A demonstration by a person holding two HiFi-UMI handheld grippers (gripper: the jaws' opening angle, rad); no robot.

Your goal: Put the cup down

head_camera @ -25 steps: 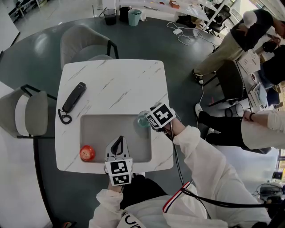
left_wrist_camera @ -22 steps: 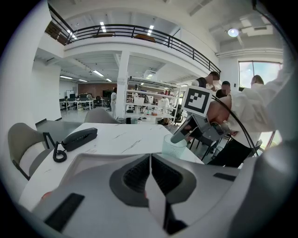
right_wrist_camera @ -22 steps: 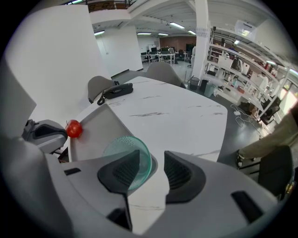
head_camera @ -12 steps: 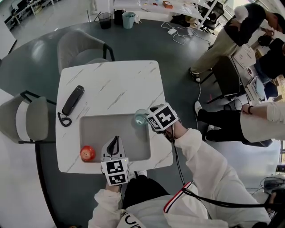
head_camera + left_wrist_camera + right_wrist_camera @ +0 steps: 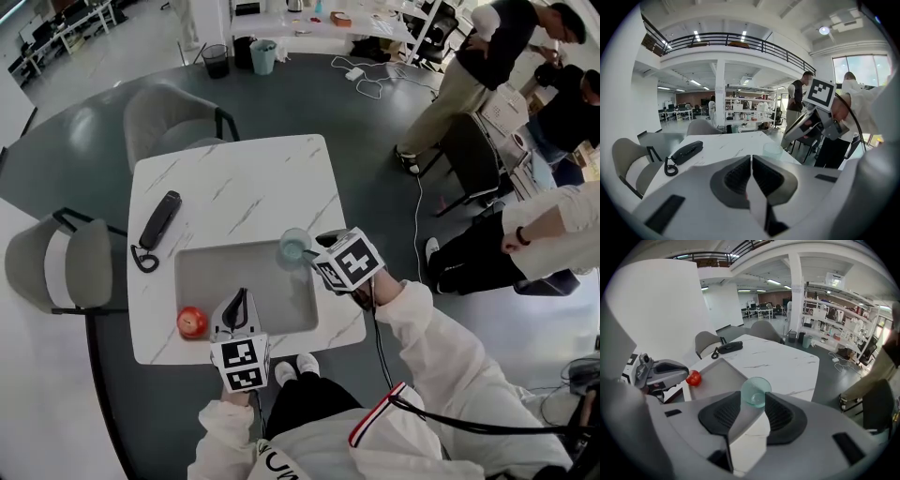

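Right gripper (image 5: 753, 403) grips a clear, pale-green cup (image 5: 755, 391) (round rim).

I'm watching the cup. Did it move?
Yes, slightly: the cup, held in the right gripper, has shifted left, farther in from the grey mat's right edge.
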